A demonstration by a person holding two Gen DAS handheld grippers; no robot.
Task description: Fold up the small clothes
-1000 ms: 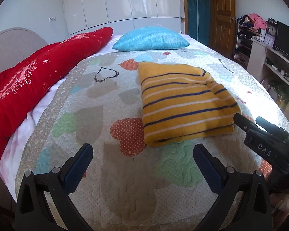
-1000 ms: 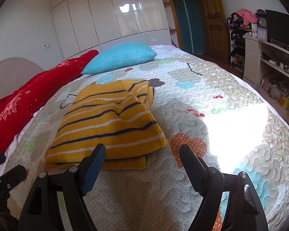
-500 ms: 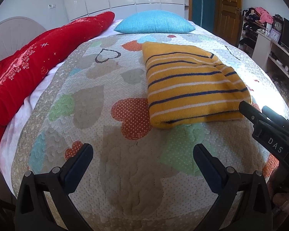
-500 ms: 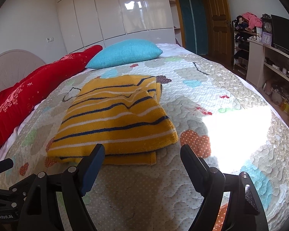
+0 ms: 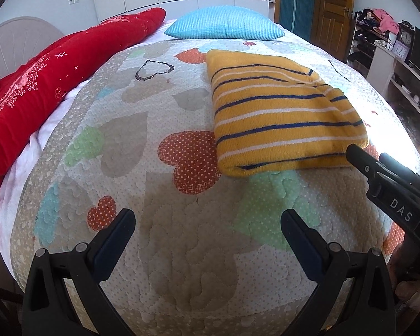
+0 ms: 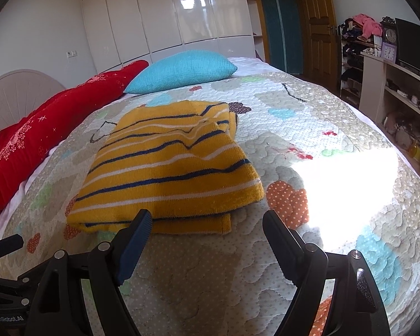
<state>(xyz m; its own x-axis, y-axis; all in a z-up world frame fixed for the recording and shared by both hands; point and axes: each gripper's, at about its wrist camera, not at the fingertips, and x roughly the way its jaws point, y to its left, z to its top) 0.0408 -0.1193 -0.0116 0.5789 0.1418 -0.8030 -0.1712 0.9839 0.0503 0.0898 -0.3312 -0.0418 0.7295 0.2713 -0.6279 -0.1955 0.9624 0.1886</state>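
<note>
lies on the pale quilted bedspread with coloured hearts (image 5: pixel 159 252), short of the turquoise knitted pillow (image 5: pixel 224 26): the mustard-yellow knitted garment with navy and white stripes (image 6: pixel 168 168), already doubled into a thick rectangle. seems a late folding step. left gripper (image 5: pixel 207 224) released, empty, near the garment's near-left corner; right gripper (image 6: pixel 207 224) spread, holding nothing, just short of its near edge. probably calls for pinching that near edge and one last fold toward the pillow.

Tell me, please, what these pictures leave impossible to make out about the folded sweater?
- Sweater underside and inner layers: both views, hidden by the top fold.
- Its near right corner: left view, covered by the right gripper.
- Garment type and sleeves: tucked inside the fold.
- Clock time: too small.
</note>
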